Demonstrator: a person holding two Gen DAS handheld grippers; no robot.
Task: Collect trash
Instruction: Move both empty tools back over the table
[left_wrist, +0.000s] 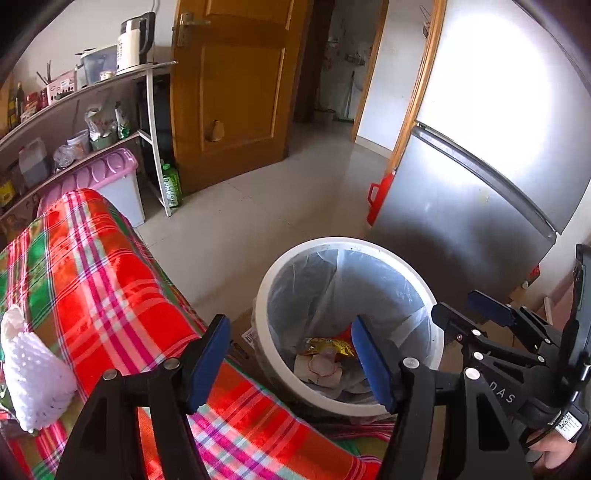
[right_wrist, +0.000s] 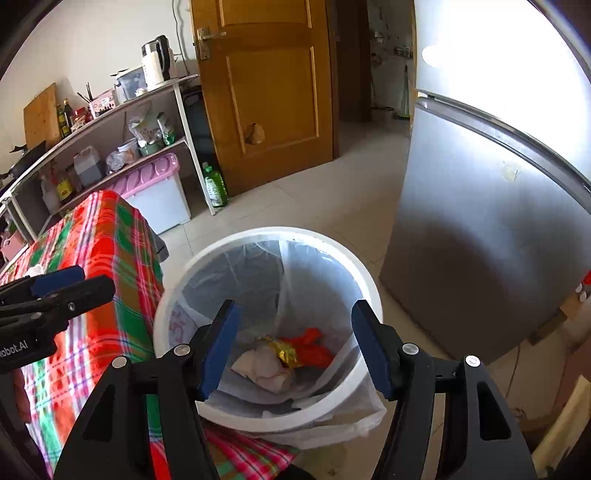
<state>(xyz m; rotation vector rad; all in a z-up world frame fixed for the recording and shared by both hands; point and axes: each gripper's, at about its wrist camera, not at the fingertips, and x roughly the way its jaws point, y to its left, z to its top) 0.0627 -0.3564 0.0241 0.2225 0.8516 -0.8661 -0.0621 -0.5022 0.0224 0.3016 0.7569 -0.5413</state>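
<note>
A white bin (left_wrist: 260, 295) (right_wrist: 166, 306) lined with a clear bag stands on the floor beside the plaid-covered table (left_wrist: 110, 280). At its bottom lie crumpled pale paper (right_wrist: 264, 365), a gold wrapper (right_wrist: 284, 350) (left_wrist: 328, 345) and a red wrapper (right_wrist: 312, 343). My left gripper (left_wrist: 290, 363) hovers open over the bin's near left rim, with nothing between its blue pads. Directly above the bin, my right gripper (right_wrist: 295, 347) is open and empty too. Each gripper shows at the edge of the other's view: the right gripper (left_wrist: 458, 302) and the left gripper (right_wrist: 94, 280). A white foam net (left_wrist: 33, 376) lies on the table.
A steel fridge (right_wrist: 498, 240) stands right of the bin, with a red object (left_wrist: 378, 195) beside it. Behind are a wooden door (right_wrist: 273, 92), a shelf (right_wrist: 92, 147) with a kettle, a pink-lidded box (right_wrist: 155, 184) and a green bottle (right_wrist: 214, 184). Tiled floor lies between.
</note>
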